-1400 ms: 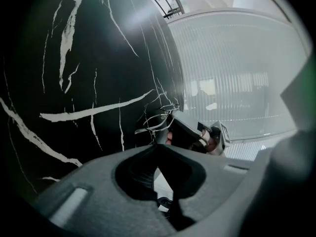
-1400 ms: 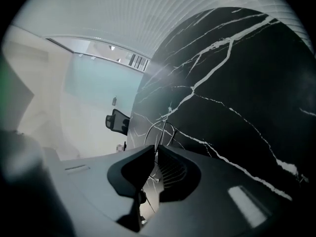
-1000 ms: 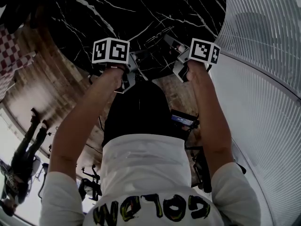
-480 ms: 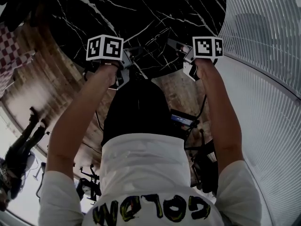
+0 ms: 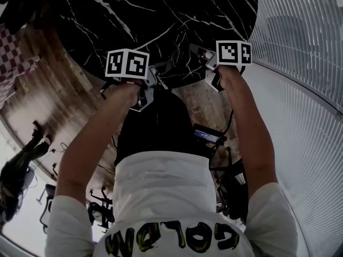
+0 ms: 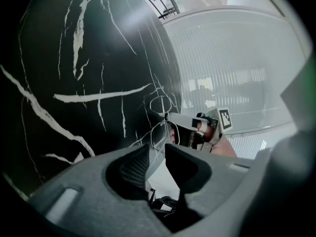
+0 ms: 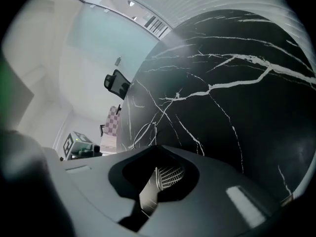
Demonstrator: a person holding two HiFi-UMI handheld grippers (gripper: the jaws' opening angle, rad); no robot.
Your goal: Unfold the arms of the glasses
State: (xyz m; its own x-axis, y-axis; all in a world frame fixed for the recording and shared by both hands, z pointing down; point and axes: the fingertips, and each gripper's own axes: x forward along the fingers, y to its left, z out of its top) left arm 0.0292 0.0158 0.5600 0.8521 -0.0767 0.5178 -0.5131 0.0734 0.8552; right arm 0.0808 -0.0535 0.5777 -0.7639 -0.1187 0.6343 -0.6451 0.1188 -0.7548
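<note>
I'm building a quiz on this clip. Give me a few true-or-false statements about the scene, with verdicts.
The table is black with white veins. True.
The right gripper has its jaws wide apart. False: they are together.
The left gripper is shut. False: its jaws have just opened, and a thin wire of the glasses shows in the gap.
The person's shirt is white. True.

Cannot tell folded from open on the glasses (image 6: 159,113): thin wire, lost among the pale veins of the worktop (image 6: 74,83). From the head view, only a faint smudge of them between left gripper (image 5: 146,87) and right gripper (image 5: 210,71). No seeing the worktop's whole rim, cropped in every view
</note>
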